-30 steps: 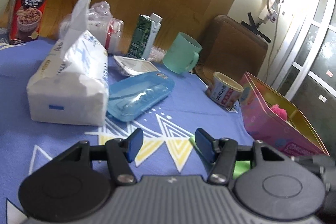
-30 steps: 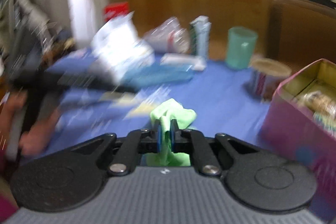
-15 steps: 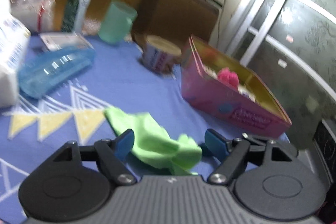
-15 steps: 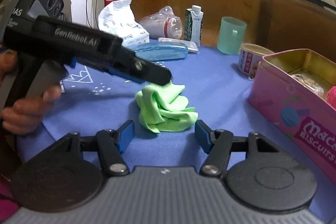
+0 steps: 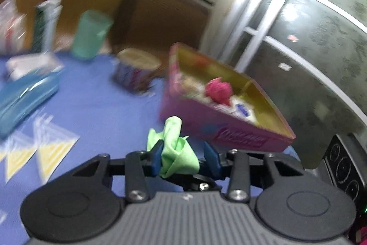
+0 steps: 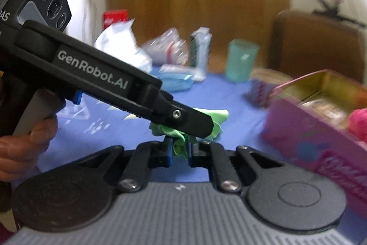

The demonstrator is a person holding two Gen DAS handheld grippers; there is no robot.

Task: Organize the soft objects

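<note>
Both grippers close on one green cloth (image 6: 181, 142) above a blue-covered counter (image 5: 103, 107). Nearest in its own view, the right gripper (image 6: 179, 150) has just closed, its blue pads clenched on a fold of the cloth. The left gripper (image 5: 183, 156), crossing from the left in the right wrist view with a person's hand (image 6: 20, 144) on its grip, has also just closed; in its own view the cloth bunches against the left pad while a gap shows before the right one, so whether both pads press cannot be told for certain from the blurred picture. Just beyond the cloth, to the right, an open pink tin (image 5: 229, 130) holds a pink fluffy thing (image 5: 219, 90) among other blurred contents. Farther back stand a small tub (image 5: 135, 70), a teal cup (image 5: 91, 36), a carton (image 5: 45, 24), a blue plastic case (image 5: 25, 95) and a white tissue pack (image 6: 123, 47), with a brown chair (image 6: 316, 43) at the far edge.
</note>
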